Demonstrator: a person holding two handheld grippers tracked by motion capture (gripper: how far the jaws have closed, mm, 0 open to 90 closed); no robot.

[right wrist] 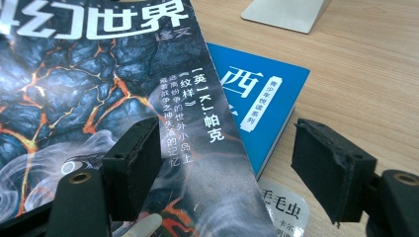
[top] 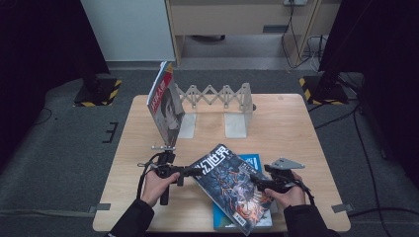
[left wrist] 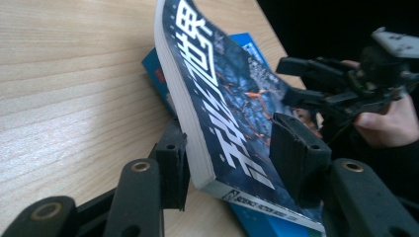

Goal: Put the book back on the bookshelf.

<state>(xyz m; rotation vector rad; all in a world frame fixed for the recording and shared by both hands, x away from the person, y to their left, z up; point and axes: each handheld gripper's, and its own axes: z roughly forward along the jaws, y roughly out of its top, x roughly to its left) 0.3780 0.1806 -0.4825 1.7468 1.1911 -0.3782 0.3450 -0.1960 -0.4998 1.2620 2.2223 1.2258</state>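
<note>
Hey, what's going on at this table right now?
A person with a gripper in each hand is lifting a dark magazine off a blue book. The left gripper straddles the spine end, the right gripper the opposite edge. Another magazine already leans upright in the expandable book rack at the table's back.

wooden table (top: pixel 291 126) bears blue book (top: pixel 257 162), metal bookend rack (top: pixel 222 106).

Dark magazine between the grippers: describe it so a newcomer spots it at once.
On the wooden table, look at the near edge, in front of the grey rack. The dark magazine lies tilted atop a blue book, between both grippers. Unlike the red-topped magazine upright at the rack, its cover shows black rock with orange cracks and big white characters.
</note>
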